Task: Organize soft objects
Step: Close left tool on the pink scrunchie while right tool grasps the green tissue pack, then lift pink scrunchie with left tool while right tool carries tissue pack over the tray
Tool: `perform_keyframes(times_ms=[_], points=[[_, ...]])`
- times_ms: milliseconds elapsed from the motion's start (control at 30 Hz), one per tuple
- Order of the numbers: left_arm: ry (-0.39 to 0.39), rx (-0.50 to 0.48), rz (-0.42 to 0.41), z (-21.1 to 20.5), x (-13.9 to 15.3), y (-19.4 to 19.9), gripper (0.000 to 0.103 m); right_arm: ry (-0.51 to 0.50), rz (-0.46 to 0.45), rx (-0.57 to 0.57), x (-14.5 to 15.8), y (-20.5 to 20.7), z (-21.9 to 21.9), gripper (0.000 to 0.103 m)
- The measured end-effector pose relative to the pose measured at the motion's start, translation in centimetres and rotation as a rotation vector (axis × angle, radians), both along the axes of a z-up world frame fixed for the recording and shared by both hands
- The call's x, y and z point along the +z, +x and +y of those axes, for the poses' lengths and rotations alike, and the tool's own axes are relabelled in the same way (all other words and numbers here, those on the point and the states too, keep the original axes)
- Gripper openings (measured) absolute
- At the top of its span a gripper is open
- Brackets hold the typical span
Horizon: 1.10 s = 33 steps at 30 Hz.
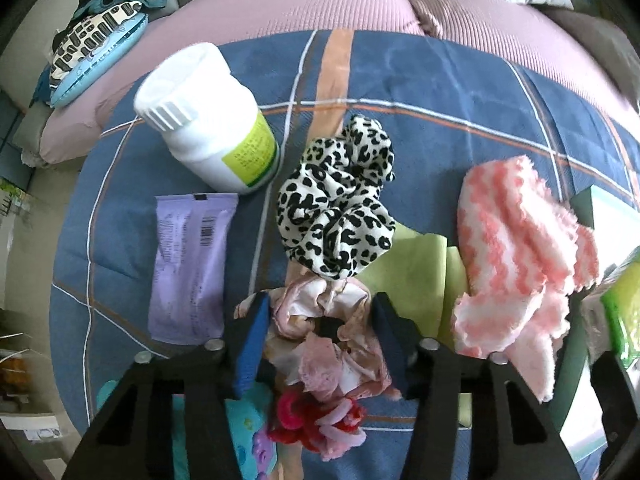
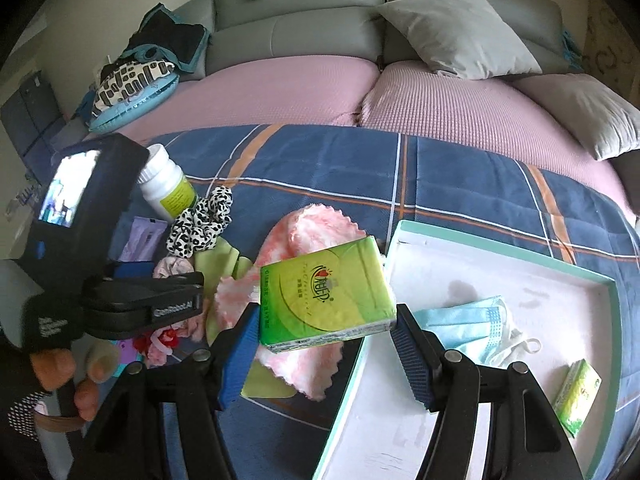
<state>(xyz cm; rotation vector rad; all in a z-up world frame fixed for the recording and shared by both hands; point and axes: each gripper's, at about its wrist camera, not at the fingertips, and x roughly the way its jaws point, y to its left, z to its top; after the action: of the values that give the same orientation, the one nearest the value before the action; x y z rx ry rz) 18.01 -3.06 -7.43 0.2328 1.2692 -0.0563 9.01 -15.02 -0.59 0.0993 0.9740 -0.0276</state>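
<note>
The left gripper (image 1: 320, 344) stands low in the left wrist frame, its blue pads on both sides of the pale pink scrunchie (image 1: 320, 336); whether they already press it I cannot tell. Just above it lies the leopard scrunchie (image 1: 336, 204), and below it a red and pink scrunchie (image 1: 320, 420). To the right lies the pink fluffy cloth (image 1: 520, 256), partly over a green cloth (image 1: 416, 264).

The right gripper (image 2: 324, 312) pinches a green tissue pack (image 2: 324, 292) between its pads — it sits above the pink cloth, close to the left edge of the white tray (image 2: 400, 400).

In the tray, at lower right of the right wrist frame, lie a blue face mask (image 2: 472, 320) and a second small tissue pack (image 2: 576, 396); the middle of the tray is bare.

At upper left, a white bottle (image 1: 208, 120) and a purple packet (image 1: 188, 264) lie on the blue plaid blanket (image 2: 440, 176), which has open room toward the pink cushions (image 2: 280, 88).
</note>
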Motion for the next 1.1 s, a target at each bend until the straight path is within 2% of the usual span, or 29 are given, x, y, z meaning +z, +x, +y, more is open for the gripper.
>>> perform_keyframes(times_ms=[167,333,733,1100], points=[[-0.020,0.008,-0.003,0.1,-0.4,0.1,0.027,0.001,0.002,-0.003,0.1,-0.1,0.0,0.068],[-0.060,0.033,-0.019,1.4,0.1,-0.2,0.020,0.007,0.002,-0.008,0.1,-0.1,-0.3,0.068],[-0.127,0.071,-0.113,4.6,3.8,-1.3,0.016,0.015,-0.005,-0.016,0.4,-0.4,-0.5,0.068],[-0.200,0.076,-0.279,5.7,10.4,-4.2,0.016,0.016,-0.048,-0.023,1.9,-1.2,-1.0,0.068]])
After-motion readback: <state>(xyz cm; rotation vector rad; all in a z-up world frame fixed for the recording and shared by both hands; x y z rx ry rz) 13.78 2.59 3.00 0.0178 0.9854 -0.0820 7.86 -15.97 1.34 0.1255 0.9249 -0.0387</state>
